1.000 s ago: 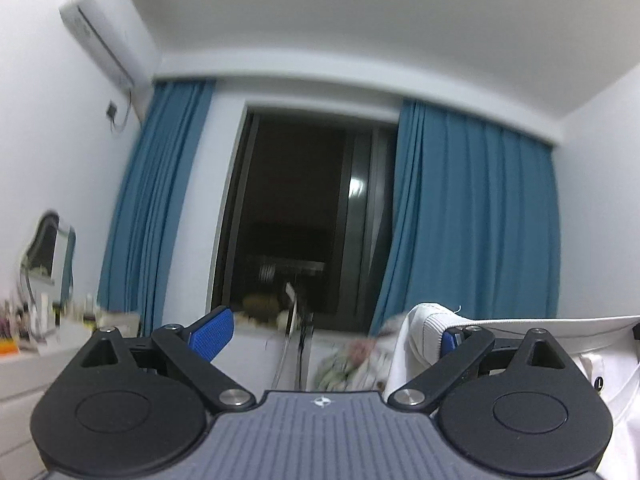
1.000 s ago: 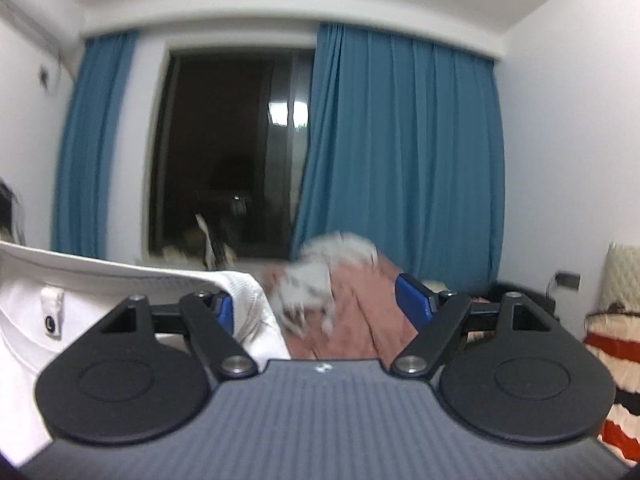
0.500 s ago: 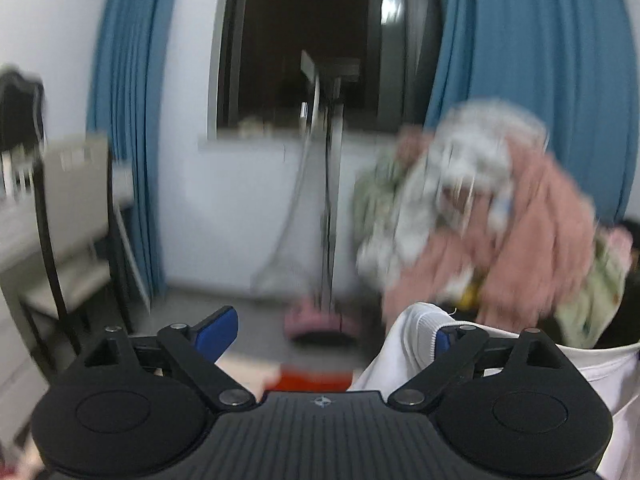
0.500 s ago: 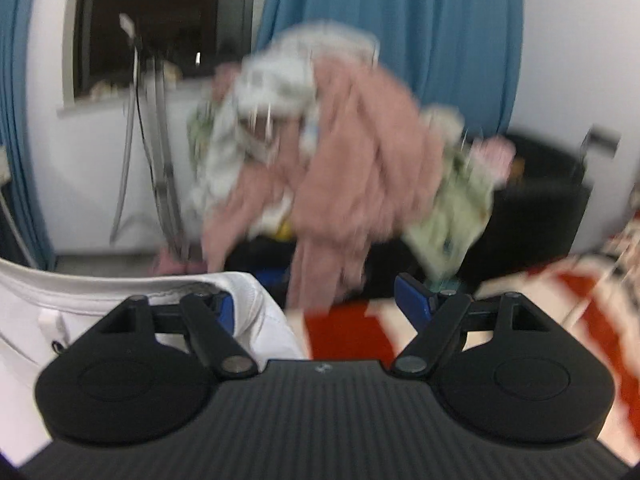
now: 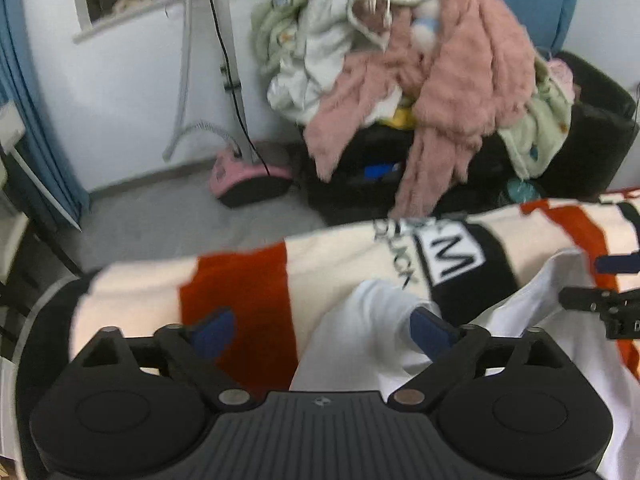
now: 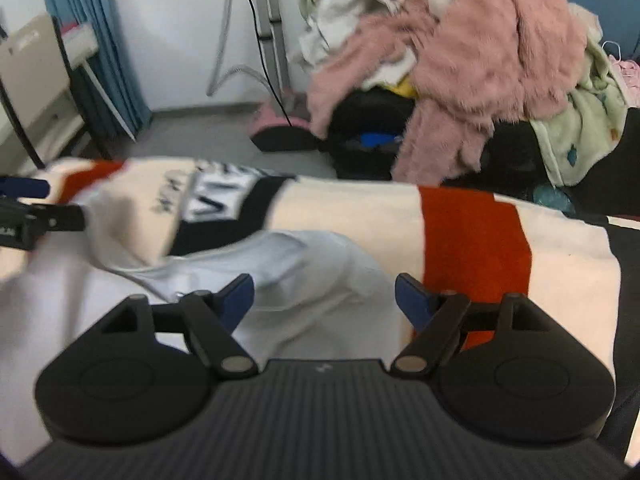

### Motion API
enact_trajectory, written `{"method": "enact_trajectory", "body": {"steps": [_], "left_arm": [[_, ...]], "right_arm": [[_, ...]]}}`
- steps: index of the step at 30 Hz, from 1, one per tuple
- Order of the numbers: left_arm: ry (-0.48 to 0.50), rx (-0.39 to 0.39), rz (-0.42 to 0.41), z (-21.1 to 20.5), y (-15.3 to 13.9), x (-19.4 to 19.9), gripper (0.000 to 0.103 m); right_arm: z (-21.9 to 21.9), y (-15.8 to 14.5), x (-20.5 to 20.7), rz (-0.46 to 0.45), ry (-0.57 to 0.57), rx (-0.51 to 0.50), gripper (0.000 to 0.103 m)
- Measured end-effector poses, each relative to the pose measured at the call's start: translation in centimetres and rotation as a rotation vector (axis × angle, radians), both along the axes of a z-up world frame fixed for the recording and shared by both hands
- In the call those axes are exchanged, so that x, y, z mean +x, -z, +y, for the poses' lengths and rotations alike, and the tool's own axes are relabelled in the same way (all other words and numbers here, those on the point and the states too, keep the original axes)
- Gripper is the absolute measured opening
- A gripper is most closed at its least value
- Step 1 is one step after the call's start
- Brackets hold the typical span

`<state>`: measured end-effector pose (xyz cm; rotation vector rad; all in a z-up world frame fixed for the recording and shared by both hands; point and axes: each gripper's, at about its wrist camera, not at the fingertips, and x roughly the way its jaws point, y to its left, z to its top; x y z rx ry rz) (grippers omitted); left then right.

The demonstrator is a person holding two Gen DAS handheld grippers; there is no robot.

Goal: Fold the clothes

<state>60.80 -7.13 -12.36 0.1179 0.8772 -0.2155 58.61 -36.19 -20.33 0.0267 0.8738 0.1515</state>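
Obs.: the white garment (image 6: 304, 256) lies on the striped blanket (image 5: 240, 280), rumpled. One soft hump rises between the fingers of your left gripper (image 5: 322, 330), and a thin, greyish sheet of it is spread under your right gripper (image 6: 324, 300). The rest runs toward the near edge of the blanket. The far edge, facing the pile of clothes (image 5: 460, 60), is bare of it.

Jaws: both pairs stand wide apart. The cloth brushes the right finger of the left pair, but nothing is pinched in either.

Handling (judgement):
- Light, thin knit. It is fully limp and will sag and crease wherever you do not support it.
- Not fragile and not slippery. The blanket is soft too, so a low pinch may catch blanket pile along with the garment.
- It will not hold a shape. One grip point lets the rest swing and bunch, so use two.

Where to hold: take a hemmed or ribbed edge, where the fabric is doubled and gives the pads something to bite. Place the two grippers well apart along the same edge. Both views are motion-blurred, so I cannot tell which edge is collar, hem or sleeve; check that before you close.
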Motion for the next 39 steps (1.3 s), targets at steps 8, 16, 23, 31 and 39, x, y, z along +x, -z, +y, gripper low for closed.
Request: {"method": "enact_trajectory", "body": {"steps": [8, 16, 23, 31, 39], "left_arm": [[-0.029, -0.034, -0.215, -0.2, -6.9, -12.1, 0.101], [-0.044, -0.061, -0.310, 0.6, -12.8, -31.4, 0.101], [-0.096, -0.107, -0.333, 3.9, -12.7, -45.6, 0.102], [-0.111, -0.125, -0.087, 6.1, -4.3, -54.2, 0.092], [-0.035, -0.229, 0.152, 4.1, -0.1, -57.9, 0.073]], "right_arm": [[2.4, -5.1, -11.3, -0.184, 0.058, 0.060, 0.079], [4.0, -9.8, -26.9, -0.299, 0.087, 0.062, 0.079], [4.7, -9.6, -38.9, -0.353, 0.123, 0.079, 0.079], [3.2, -4.3, -47.5, -0.388, 0.222, 0.206, 0.079], [1.7, -2.4, -48.3, -0.374, 0.248, 0.276, 0.079]]}}
